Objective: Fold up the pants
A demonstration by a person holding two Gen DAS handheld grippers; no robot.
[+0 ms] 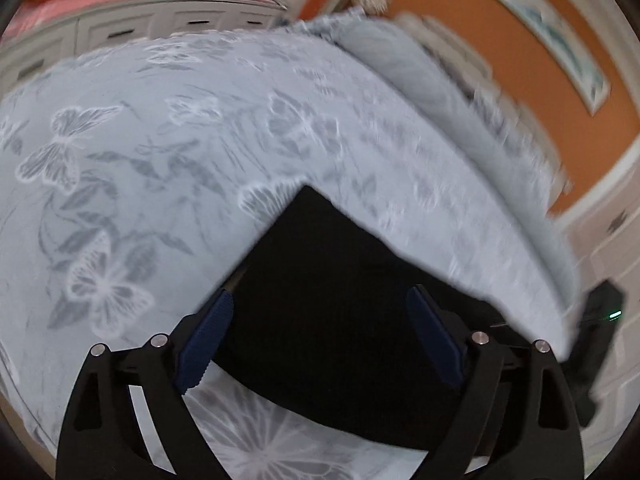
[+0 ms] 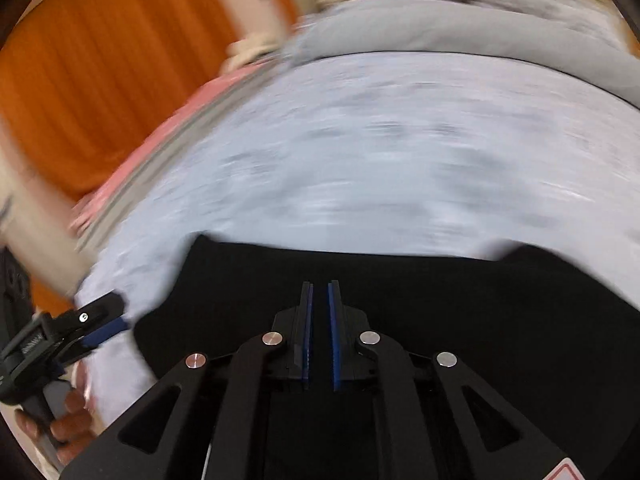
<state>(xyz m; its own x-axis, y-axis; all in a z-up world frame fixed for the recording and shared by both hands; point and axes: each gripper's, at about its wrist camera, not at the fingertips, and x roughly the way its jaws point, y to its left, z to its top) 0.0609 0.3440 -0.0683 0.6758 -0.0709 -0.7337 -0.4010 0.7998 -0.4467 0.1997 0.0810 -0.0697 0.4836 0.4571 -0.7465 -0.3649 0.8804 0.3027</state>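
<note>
Both grippers over black pants (image 1: 340, 300): left gripper (image 1: 320, 336) jaws released, right gripper (image 2: 320, 332) jaws nearly clenched, empty.

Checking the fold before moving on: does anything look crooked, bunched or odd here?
Nothing stands out. The black pants lie flat on the butterfly-print bedspread with clean, straight edges. Both views are motion-blurred, so fine wrinkles cannot be judged.

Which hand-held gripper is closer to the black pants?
Right. The right hand-held gripper sits nearly shut over the black pants; the left hand-held gripper hovers open above them.
</note>
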